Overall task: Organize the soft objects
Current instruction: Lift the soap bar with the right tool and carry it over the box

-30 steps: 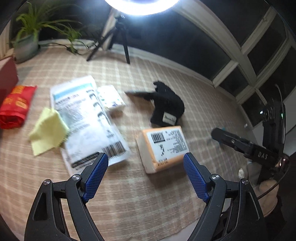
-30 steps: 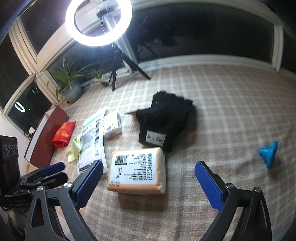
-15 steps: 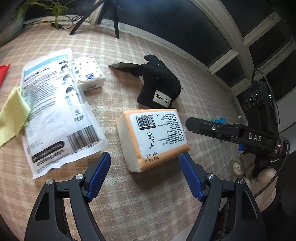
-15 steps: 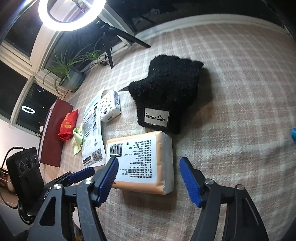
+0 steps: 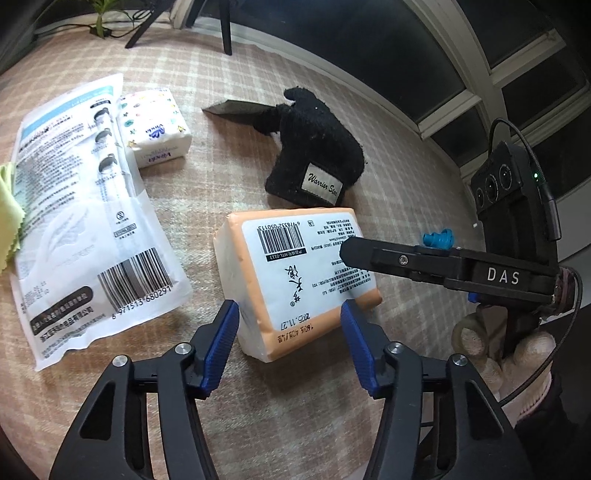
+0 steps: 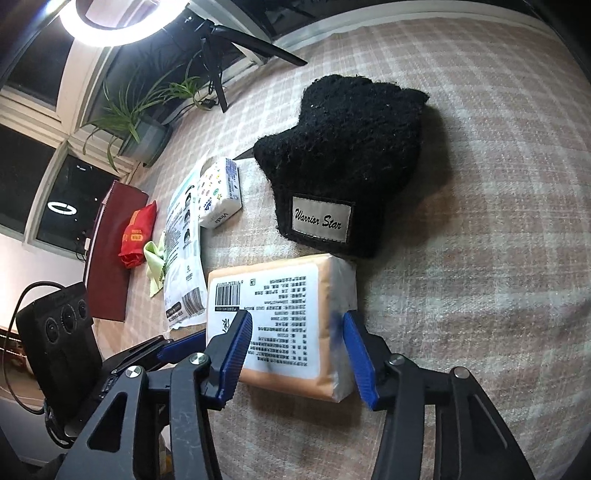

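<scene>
An orange tissue pack (image 5: 295,280) with a white barcode label lies flat on a checked beige cloth (image 5: 295,413), and both handheld grippers close in on it from opposite ends.

The left gripper (image 5: 290,345) points down at the pack's near short end. Its blue pads (image 5: 221,347) stand on either side of that end, the jaws closing, the left pad at the pack's white side wall and the right pad at its orange corner. Whether the pads press yet cannot be told.

The right gripper (image 6: 297,349) straddles the pack's (image 6: 284,325) other end. Its jaws are closing too, with the pack between them: the left pad overlaps the label edge and the right pad sits at the white side wall. Firm contact cannot be told here either. A gloved hand (image 5: 506,354) holds this gripper.

Just beyond the pack's far edge, nearly touching it, rests a black knit glove (image 6: 343,147) with a white "Warrior Star" tag. To the pack's left, with a narrow strip of bare cloth between, lies a flat white plastic bag (image 5: 85,206) with barcodes. A small white tissue packet (image 5: 155,129) sits beyond the bag's far corner, and a yellow cloth (image 5: 9,206) lies at the bag's outer edge. Farther that way are a red pouch (image 6: 136,236) and a dark red board (image 6: 110,251).

To the pack's right the cloth is open, apart from a small blue object (image 5: 437,238) partly hidden behind the right gripper. The cloth in front of the pack is also bare. Past the glove, the cloth's far edge meets dark windows, a tripod (image 6: 221,48) with a ring light (image 6: 118,18), and a potted plant (image 6: 140,122).
</scene>
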A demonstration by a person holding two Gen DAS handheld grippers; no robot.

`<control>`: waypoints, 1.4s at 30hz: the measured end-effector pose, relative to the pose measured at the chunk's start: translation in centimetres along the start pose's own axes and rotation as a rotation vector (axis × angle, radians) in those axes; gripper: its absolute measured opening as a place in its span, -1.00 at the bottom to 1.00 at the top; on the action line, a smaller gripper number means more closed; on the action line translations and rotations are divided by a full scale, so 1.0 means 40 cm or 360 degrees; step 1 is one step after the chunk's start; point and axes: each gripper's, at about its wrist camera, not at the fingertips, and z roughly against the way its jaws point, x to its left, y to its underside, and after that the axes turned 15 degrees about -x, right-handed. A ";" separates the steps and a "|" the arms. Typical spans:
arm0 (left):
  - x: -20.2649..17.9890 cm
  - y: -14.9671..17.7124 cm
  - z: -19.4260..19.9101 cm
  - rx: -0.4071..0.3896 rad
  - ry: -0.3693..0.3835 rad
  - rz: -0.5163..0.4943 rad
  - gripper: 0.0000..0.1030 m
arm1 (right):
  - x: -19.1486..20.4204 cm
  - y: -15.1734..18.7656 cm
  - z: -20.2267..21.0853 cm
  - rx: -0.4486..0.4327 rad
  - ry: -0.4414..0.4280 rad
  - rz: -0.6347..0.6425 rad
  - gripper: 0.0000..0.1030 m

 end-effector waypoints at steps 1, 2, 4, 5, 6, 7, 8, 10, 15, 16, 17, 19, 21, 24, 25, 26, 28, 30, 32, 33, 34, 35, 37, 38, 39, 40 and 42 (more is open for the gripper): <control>0.001 0.001 -0.002 0.0006 0.0005 0.0000 -0.03 | -0.001 0.001 -0.001 0.0004 0.0003 0.0001 -0.11; 0.000 0.000 -0.004 0.0009 0.0005 0.0000 -0.04 | -0.001 0.000 -0.002 0.0009 0.0009 0.0002 -0.13; 0.003 -0.001 -0.007 0.0011 0.0000 -0.0005 -0.12 | -0.001 0.001 -0.004 0.0013 0.0016 0.0003 -0.16; 0.004 -0.002 -0.008 0.0011 -0.0002 -0.0007 -0.14 | -0.001 0.002 -0.005 0.0016 0.0024 0.0006 -0.17; 0.004 -0.003 -0.011 0.0010 -0.0006 -0.0011 -0.16 | 0.000 0.002 -0.006 0.0017 0.0028 0.0005 -0.18; 0.005 -0.004 -0.011 0.0010 -0.0008 -0.0014 -0.17 | 0.000 0.002 -0.006 0.0016 0.0030 0.0004 -0.18; 0.005 -0.004 -0.012 0.0010 -0.0009 -0.0016 -0.17 | 0.002 0.003 -0.006 0.0014 0.0036 0.0002 -0.18; 0.000 -0.005 -0.005 0.0001 -0.0012 -0.0033 -0.17 | 0.008 0.004 -0.004 0.0009 0.0041 -0.0004 -0.18; -0.009 -0.011 0.028 -0.0045 -0.0011 -0.0065 -0.17 | 0.040 0.002 0.017 -0.0014 0.0044 0.0016 -0.18; -0.008 -0.014 0.040 -0.0060 -0.0010 -0.0073 -0.17 | 0.049 0.000 0.023 -0.0023 0.0039 0.0019 -0.18; -0.008 -0.015 0.049 -0.0067 -0.0009 -0.0075 -0.17 | 0.061 -0.002 0.029 -0.0032 0.0033 0.0025 -0.18; -0.002 -0.020 0.075 -0.0091 -0.0003 -0.0070 -0.17 | 0.086 -0.006 0.041 -0.0053 0.0025 0.0045 -0.18; 0.004 -0.025 0.104 -0.0122 0.0000 -0.0066 -0.17 | 0.124 -0.013 0.053 -0.0079 0.0015 0.0077 -0.18; 0.019 -0.037 0.160 -0.0187 -0.0004 -0.0058 -0.17 | 0.192 -0.027 0.065 -0.0114 -0.0006 0.0137 -0.18; 0.025 -0.044 0.183 -0.0215 -0.0009 -0.0057 -0.17 | 0.216 -0.032 0.067 -0.0124 -0.0015 0.0158 -0.18; 0.031 -0.049 0.201 -0.0241 -0.0016 -0.0054 -0.17 | 0.243 -0.036 0.069 -0.0134 -0.0027 0.0181 -0.18; 0.053 -0.064 0.251 -0.0304 -0.0033 -0.0041 -0.17 | 0.301 -0.047 0.068 -0.0149 -0.0057 0.0229 -0.18; 0.082 -0.081 0.309 -0.0377 -0.0056 -0.0029 -0.17 | 0.369 -0.058 0.061 -0.0159 -0.0093 0.0285 -0.18; 0.111 -0.101 0.361 -0.0443 -0.0083 -0.0019 -0.17 | 0.434 -0.067 0.047 -0.0164 -0.0125 0.0343 -0.18; 0.123 -0.108 0.382 -0.0472 -0.0096 -0.0012 -0.17 | 0.474 -0.072 0.037 -0.0164 -0.0145 0.0376 -0.17; 0.144 -0.118 0.414 -0.0514 -0.0118 -0.0003 -0.17 | 0.517 -0.077 0.022 -0.0159 -0.0168 0.0409 -0.18; 0.163 -0.126 0.439 -0.0546 -0.0138 0.0003 -0.17 | 0.545 -0.075 0.015 -0.0156 -0.0181 0.0430 -0.18; 0.211 -0.146 0.503 -0.0626 -0.0184 0.0022 -0.17 | 0.625 -0.078 -0.017 -0.0142 -0.0213 0.0493 -0.18; 0.234 -0.155 0.528 -0.0659 -0.0208 0.0033 -0.17 | 0.663 -0.077 -0.033 -0.0133 -0.0228 0.0523 -0.18; 0.256 -0.161 0.551 -0.0684 -0.0228 0.0042 -0.17 | 0.707 -0.078 -0.053 -0.0121 -0.0250 0.0554 -0.18; 0.290 -0.172 0.585 -0.0725 -0.0262 0.0057 -0.17 | 0.752 -0.077 -0.076 -0.0107 -0.0271 0.0587 -0.18; 0.336 -0.181 0.625 -0.0771 -0.0307 0.0081 -0.17 | 0.823 -0.073 -0.112 -0.0089 -0.0306 0.0637 -0.18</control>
